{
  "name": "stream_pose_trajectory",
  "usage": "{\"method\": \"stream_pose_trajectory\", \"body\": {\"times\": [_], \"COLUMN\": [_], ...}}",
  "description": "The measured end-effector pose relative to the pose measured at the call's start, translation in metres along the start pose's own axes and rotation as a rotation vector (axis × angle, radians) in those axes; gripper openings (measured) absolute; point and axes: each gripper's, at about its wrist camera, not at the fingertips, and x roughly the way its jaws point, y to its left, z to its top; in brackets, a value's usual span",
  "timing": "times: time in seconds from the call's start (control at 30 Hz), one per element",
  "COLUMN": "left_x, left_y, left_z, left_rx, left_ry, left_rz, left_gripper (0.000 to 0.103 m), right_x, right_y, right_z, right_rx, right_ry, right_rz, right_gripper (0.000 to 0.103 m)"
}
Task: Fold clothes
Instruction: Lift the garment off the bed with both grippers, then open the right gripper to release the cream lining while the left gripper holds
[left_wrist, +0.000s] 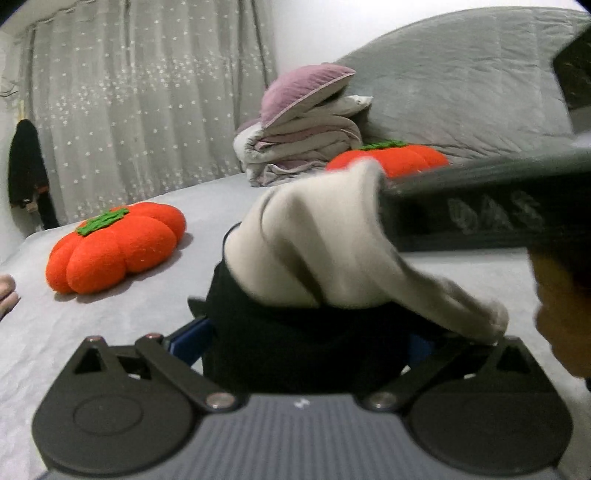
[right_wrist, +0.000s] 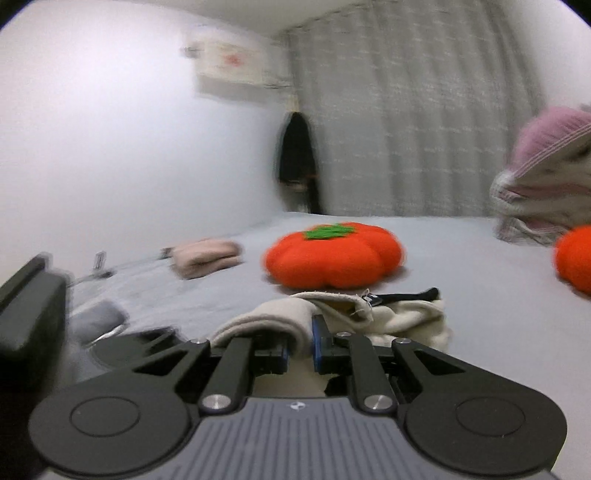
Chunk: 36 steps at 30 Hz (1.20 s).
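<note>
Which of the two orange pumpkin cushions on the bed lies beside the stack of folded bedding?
The far pumpkin cushion, partly hidden behind the cream garment; it lies against the folded bedding. The other pumpkin cushion sits alone on open sheet.

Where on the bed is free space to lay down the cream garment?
Bare sheet lies between the two pumpkin cushions, and also right of the cream garment. The left side is crowded: a folded pink cloth and grey items.
</note>
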Motion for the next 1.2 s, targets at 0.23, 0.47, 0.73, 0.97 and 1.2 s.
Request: {"method": "stream_pose_trajectory", "body": {"times": [0.23, 0.47, 0.73, 0.97, 1.2], "left_x": [0.004, 0.001, -0.01, -0.02, -0.039], "left_y": [-0.002, 0.011, 0.054, 0.09, 0.105], "left_z": [-0.002, -0.002, -0.007, -0.01, -0.011], "left_rx": [0.06, 0.062, -0.007, -0.061, -0.032], "left_ry": [0.03, 0.059, 0.121, 0.171, 0.138], "left_rz": [0.045, 0.042, 0.012, -0.015, -0.032], "left_gripper": [0.079, 0.041, 0.038, 0.045, 0.081], "right_x": [0.003, 0.006, 0.003, 0.009, 0.02], "right_y": [0.008, 0.008, -0.013, -0.044, -0.05], "right_z": [-0.004, -0.007, -0.002, -0.005, -0.015], "right_rx": [-0.007, 0.015, 0.061, 0.135, 0.145], "right_ry": [0.045, 0.069, 0.077, 0.161, 0.262], "right_rz": [0.107, 0.136, 0.073, -0.085, -0.121], "right_gripper": [0.015, 0.015, 0.019, 0.031, 0.04]}}
